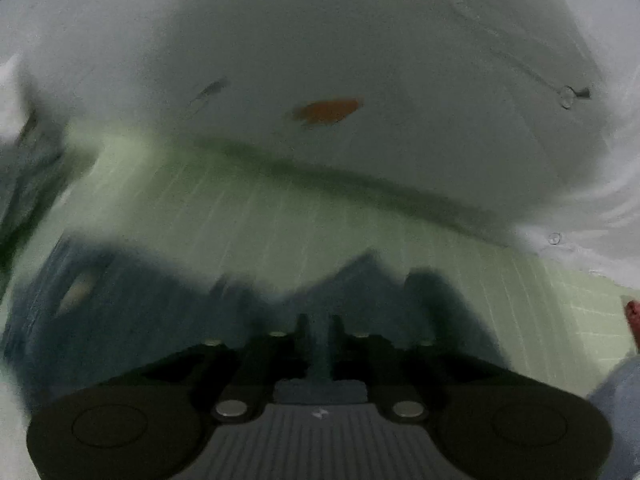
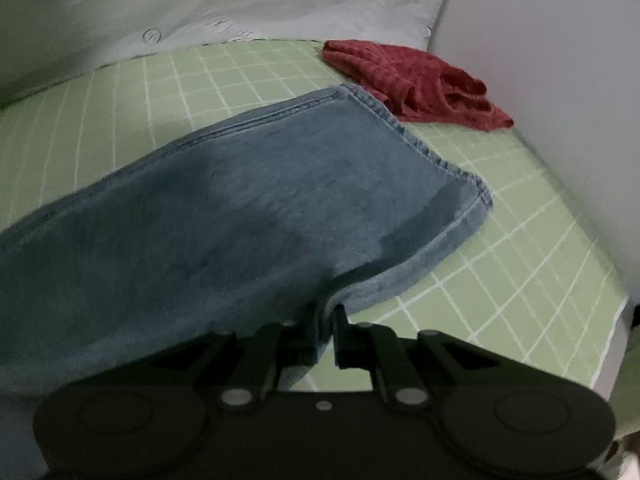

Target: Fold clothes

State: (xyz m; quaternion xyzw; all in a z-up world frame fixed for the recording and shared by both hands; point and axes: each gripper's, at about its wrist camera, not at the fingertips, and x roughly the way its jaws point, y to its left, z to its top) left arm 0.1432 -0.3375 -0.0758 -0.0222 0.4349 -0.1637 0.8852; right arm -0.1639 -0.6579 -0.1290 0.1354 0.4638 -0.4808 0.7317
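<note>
Blue denim jeans [image 2: 248,184] lie across the green grid mat [image 2: 520,256] in the right wrist view, the leg hem toward the upper right. My right gripper [image 2: 323,320] is shut on the jeans' near edge, lifting a fold of cloth. In the left wrist view the picture is blurred; my left gripper [image 1: 320,324] is shut on a strip of the jeans [image 1: 132,300], which spread dark and blurry just ahead of the fingers on the green mat [image 1: 280,216].
A crumpled red garment [image 2: 416,84] lies past the jeans' hem near the mat's far right corner. A pale cloth with buttons and an orange mark [image 1: 328,111] fills the far side. A white surface [image 2: 560,92] rises on the right.
</note>
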